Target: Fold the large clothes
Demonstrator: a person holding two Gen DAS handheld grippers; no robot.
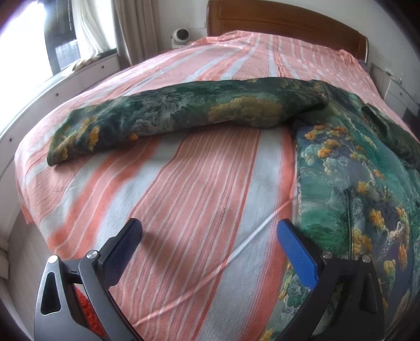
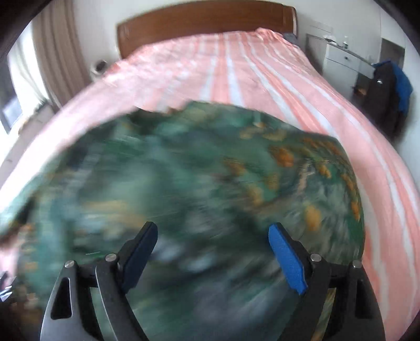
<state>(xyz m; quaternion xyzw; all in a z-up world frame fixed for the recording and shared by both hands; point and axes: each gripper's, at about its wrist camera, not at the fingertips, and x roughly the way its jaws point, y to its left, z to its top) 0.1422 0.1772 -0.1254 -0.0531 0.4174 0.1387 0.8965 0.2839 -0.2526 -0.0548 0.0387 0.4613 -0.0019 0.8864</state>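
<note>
Both wrist views look steeply down, close over the same bed (image 1: 183,183).

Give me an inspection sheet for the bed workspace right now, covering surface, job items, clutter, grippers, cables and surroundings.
Surface: bed covered by a pink and grey striped sheet, slightly creased.
Job's things: green printed garment lying on the sheet, one sleeve stretched out sideways; not yet folded. It is blurred in the right wrist view.
Clutter: nothing seen on the bed besides the garment.
Grippers: left gripper open over bare sheet beside the garment's edge, holding nothing; right gripper open above the garment, nothing between its fingers.
Cables: nothing seen.
Surroundings: wooden headboard, window with curtains, small white fan, white cabinet, dark and blue clothing hanging near it.
</note>
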